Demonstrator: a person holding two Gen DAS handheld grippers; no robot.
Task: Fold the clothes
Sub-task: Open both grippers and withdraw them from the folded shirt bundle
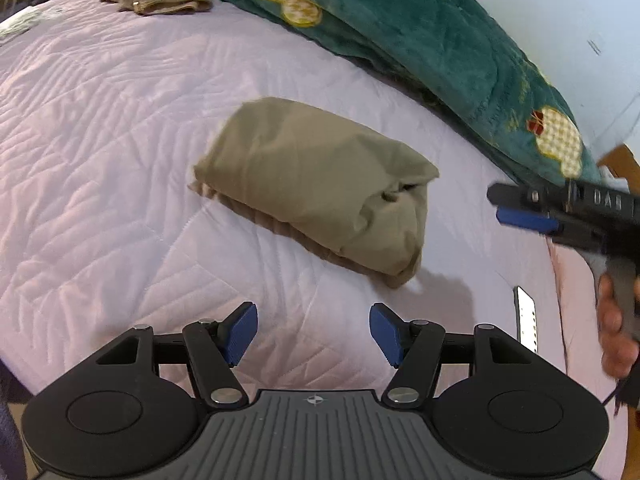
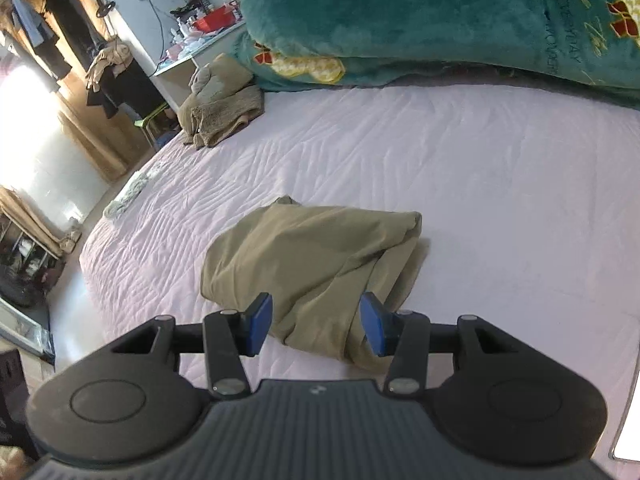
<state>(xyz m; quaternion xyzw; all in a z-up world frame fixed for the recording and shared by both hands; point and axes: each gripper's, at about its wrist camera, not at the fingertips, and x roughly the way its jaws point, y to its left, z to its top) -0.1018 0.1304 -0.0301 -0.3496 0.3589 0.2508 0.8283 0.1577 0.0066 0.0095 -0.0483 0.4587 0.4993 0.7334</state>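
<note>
A khaki garment (image 1: 316, 184) lies folded into a compact bundle on the pale pink quilted bed (image 1: 100, 140). It also shows in the right wrist view (image 2: 320, 264). My left gripper (image 1: 314, 330) is open and empty, hovering above the quilt just short of the bundle. My right gripper (image 2: 316, 328) is open and empty, with its jaws over the near edge of the bundle. The right gripper also shows at the right edge of the left wrist view (image 1: 520, 210), held by a hand, apart from the bundle.
A teal plush blanket (image 1: 420, 40) lies bunched along the far side of the bed (image 2: 440, 20). A brown pile of folded clothes (image 2: 224, 104) sits at the bed's far corner. A desk with clutter (image 2: 200, 28) and the bed's left edge (image 2: 92, 240) are beyond.
</note>
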